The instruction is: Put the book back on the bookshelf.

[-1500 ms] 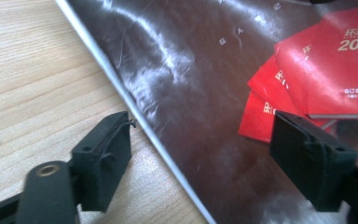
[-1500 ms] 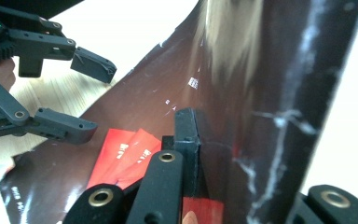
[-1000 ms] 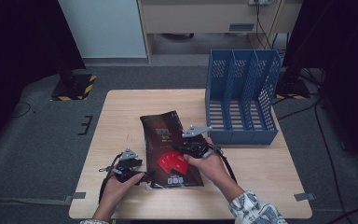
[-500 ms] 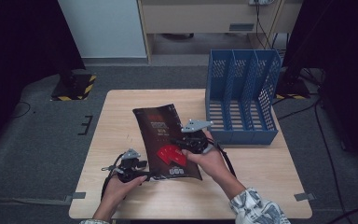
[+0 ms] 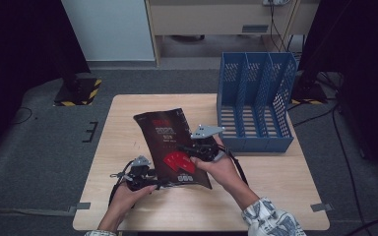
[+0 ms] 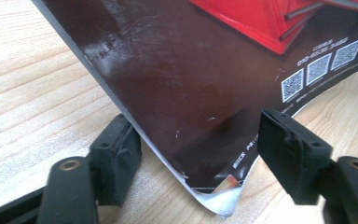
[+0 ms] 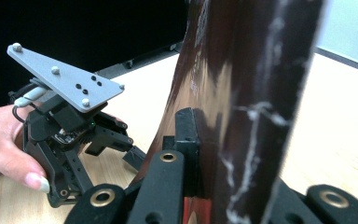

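A dark brown magazine (image 5: 165, 135) with a red graphic is tilted up off the wooden table (image 5: 275, 196). My right gripper (image 5: 187, 151) is shut on its right edge, and in the right gripper view the cover (image 7: 256, 93) stands on edge between the jaws of that gripper (image 7: 223, 154). My left gripper (image 5: 158, 183) sits low at the magazine's near left corner. That curled corner (image 6: 191, 84) lies between the jaws of the left gripper (image 6: 198, 140), which have just been closing but still stand apart from it. The right gripper view also shows the left gripper (image 7: 121, 151).
A blue slotted file rack (image 5: 256, 105) stands on the table's far right, just beyond the right hand. Bare wood lies to the left of the magazine and along the near edge. Dark floor surrounds the table.
The magazine, which lay flat, has been lifted and tilted by the right gripper. The left gripper has stayed at the near left corner, with its jaws narrower around it.
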Available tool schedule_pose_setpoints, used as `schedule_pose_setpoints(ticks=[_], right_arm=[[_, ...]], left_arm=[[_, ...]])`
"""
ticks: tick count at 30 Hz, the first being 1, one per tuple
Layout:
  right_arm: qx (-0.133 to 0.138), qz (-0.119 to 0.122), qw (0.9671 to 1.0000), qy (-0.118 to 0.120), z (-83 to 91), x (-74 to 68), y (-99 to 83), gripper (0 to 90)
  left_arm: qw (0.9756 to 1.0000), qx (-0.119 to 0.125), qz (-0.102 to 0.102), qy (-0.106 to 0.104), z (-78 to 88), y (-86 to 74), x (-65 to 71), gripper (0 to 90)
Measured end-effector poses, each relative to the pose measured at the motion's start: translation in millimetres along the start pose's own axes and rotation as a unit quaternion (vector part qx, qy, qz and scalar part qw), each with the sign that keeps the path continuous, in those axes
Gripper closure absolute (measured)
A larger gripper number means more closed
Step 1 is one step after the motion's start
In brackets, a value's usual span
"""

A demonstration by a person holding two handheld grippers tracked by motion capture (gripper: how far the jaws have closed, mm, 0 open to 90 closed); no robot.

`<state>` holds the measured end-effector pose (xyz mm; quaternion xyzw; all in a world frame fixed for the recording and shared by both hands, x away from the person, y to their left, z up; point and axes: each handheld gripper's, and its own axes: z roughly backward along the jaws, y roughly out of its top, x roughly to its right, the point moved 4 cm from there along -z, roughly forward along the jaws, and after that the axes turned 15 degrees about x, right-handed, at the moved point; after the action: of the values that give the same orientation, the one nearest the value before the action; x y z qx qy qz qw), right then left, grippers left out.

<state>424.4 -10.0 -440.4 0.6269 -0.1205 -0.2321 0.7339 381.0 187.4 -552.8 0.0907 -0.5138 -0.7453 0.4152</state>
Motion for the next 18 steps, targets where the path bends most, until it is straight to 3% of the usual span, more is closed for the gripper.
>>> schedule_pose_setpoints(ticks=[2, 3, 6, 11, 18], right_arm=[[-0.002, 0.004, 1.0, 0.0, 0.1, -0.5, -0.3, 87.0], [-0.001, 0.005, 1.0, 0.001, 0.1, -0.6, -0.3, 87.1], [-0.001, 0.009, 1.0, 0.004, -0.2, -1.3, -0.8, 87.1], [-0.001, 0.014, 0.9999, 0.001, 1.7, 0.6, -3.5, 87.0], [0.005, -0.002, 1.0, 0.005, 6.3, 7.8, -3.2, 86.8]], left_arm=[[1.0, 0.001, 0.006, 0.003, 2.3, 0.9, -3.0, 48.8], [0.9999, 0.002, 0.01, 0.004, 3.1, 1.2, -4.2, 48.8], [0.9999, -0.006, 0.011, 0.002, 4.0, 1.3, -3.9, 63.3], [0.9998, -0.009, 0.019, -0.003, 7.7, 5.0, -3.5, 79.9], [1.0, -0.007, 0.0, 0.006, 10.1, 8.7, -0.7, 85.6]])
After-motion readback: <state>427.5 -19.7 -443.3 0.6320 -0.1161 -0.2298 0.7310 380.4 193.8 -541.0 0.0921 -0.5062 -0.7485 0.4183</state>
